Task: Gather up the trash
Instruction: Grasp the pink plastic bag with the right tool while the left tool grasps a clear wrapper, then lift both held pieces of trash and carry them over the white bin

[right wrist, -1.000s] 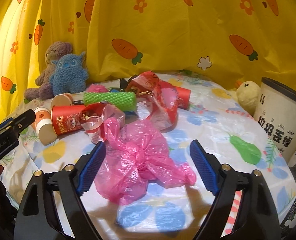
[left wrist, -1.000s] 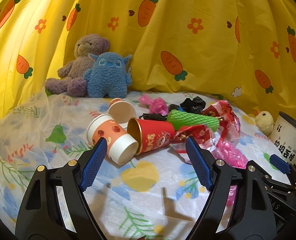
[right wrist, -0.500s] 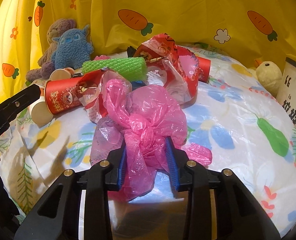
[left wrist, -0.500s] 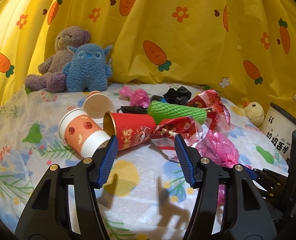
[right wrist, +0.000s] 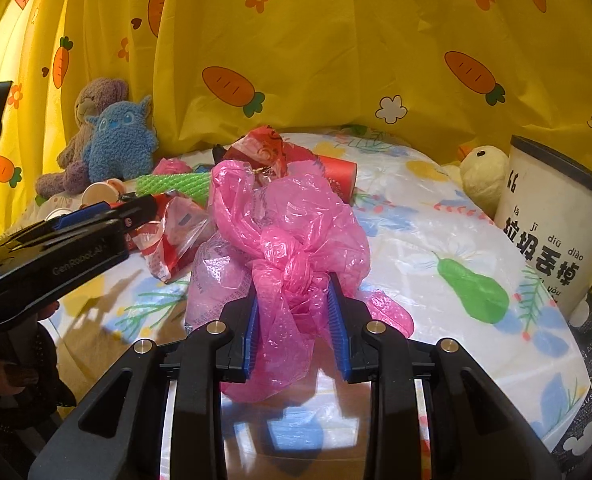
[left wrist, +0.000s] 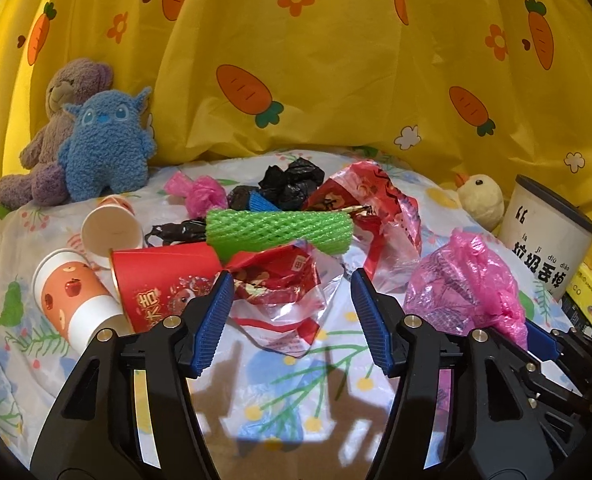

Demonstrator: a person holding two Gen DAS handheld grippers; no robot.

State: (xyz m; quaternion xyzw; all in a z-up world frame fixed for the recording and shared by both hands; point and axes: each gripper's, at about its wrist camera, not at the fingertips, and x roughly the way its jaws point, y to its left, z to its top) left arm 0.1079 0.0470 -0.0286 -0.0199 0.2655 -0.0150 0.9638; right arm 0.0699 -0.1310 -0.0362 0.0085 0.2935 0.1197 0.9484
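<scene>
**A:** Where's my right gripper at?

**B:** Pinching the pink bag; the pads press into its knotted neck. The bag sits left of the bin, with bare cloth between them.

**A:** Good. I judge the grip sound but shallow, so I lift slowly and let the loose tail clear the cloth before I swing towards the bin. A jerk could slip the film out.

**B:** And your left gripper?

**A:** Spread; its jaws have just been opening a touch after narrowing. The red wrapper lies between the pads, untouched as far as I can tell. It's well left of the bin, just in front of the green net.

**B:** The red cup touches that wrapper.

**A:** So I push in deeper, close on the crumpled middle only, and keep the left pad off the cup.
</scene>
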